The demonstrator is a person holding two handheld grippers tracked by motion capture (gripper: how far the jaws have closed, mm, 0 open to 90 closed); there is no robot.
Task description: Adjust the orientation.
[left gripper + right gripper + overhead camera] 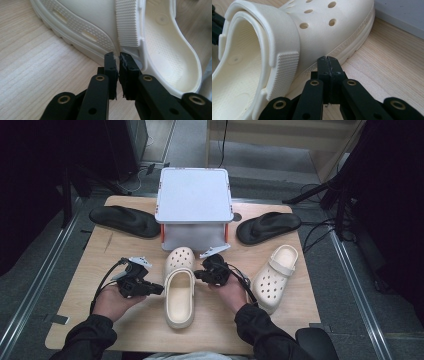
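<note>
A cream clog (179,290) lies in the middle of the wooden table (85,270), toe pointing away from me, heel strap folded forward over the opening. My left gripper (159,290) points at its left side; in the left gripper view the jaws (117,55) stand a narrow slit apart with nothing between them, right at the clog's (162,45) strap hinge. My right gripper (198,275) is at the clog's right side. In the right gripper view its jaws (327,59) are shut together, empty, tips against the clog's (262,45) sole edge.
A second cream clog (274,277) lies at the right, angled. Two black sandals (124,220) (268,226) flank a white box-like stand (194,200) at the back of the table. Dark stands and cables surround the table on the floor.
</note>
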